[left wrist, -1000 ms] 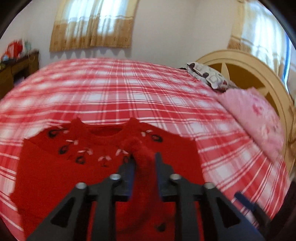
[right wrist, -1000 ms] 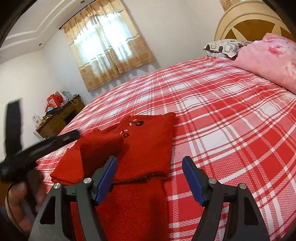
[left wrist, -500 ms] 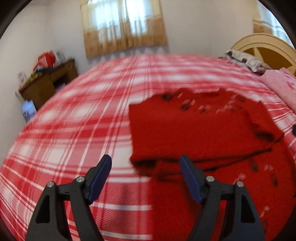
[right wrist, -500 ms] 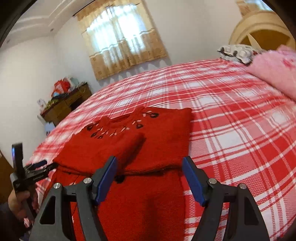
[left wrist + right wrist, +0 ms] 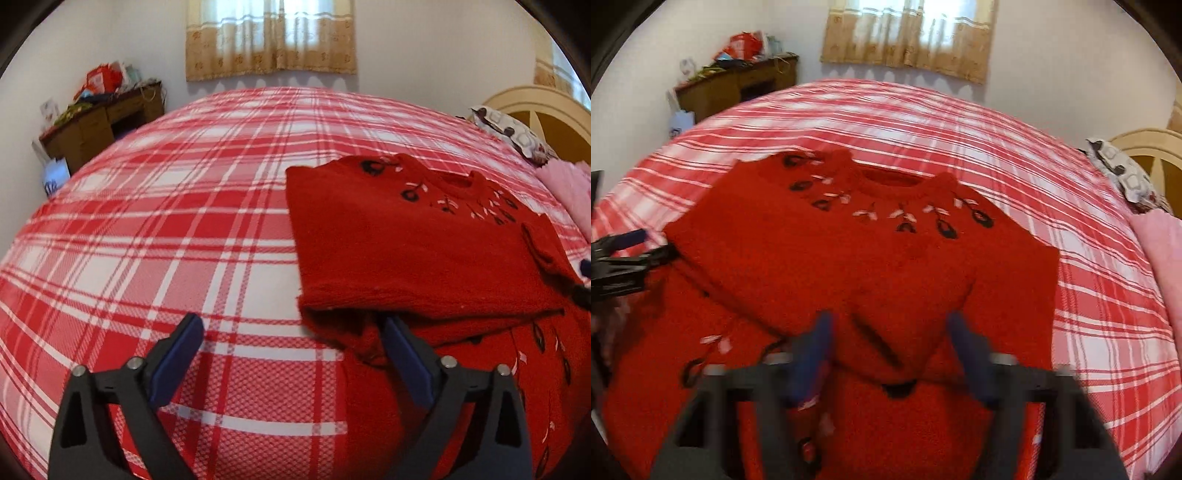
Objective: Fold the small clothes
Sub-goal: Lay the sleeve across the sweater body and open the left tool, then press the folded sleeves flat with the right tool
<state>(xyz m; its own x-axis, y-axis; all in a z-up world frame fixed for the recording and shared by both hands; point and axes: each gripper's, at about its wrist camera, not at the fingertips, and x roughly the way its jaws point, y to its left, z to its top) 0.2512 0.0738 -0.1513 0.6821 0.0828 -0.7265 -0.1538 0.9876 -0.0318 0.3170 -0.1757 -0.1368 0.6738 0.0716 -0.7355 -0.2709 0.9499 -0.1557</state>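
We see a red knitted sweater [image 5: 424, 251] lying flat on the bed [image 5: 192, 221], on its red and white checked cover, toward the headboard side and the near edge. Its collar, ringed with dark and white embroidery, points to the far edge, where the curtained window [image 5: 271, 33] is. A sleeve lies folded across the chest, and the lower body of the garment spreads out under it toward us.

Our left tool [image 5: 291, 354] hangs over the near edge with its jaws opening, now wide apart. Nothing lies between the blue pads [image 5: 177, 354] but checked cover; the right-hand pad sits just beside the folded sleeve's corner, and we cannot tell whether it touches the knit.

Our right tool [image 5: 890, 354] is over the middle of the sweater, blurred by motion, and its jaws are closing. The cuff end of the folded sleeve lies between its pads [image 5: 812, 350], yet they stand apart from it on both sides in this view, so we see no grip. From this view the left tool shows at the left edge of the picture, beside the sweater's side.

A patterned pillow [image 5: 513, 134] and a pink quilt [image 5: 570, 188] lie by the wooden headboard [image 5: 554, 114]. A cluttered wooden desk [image 5: 96, 125] stands against the wall beyond the bed's far corner.
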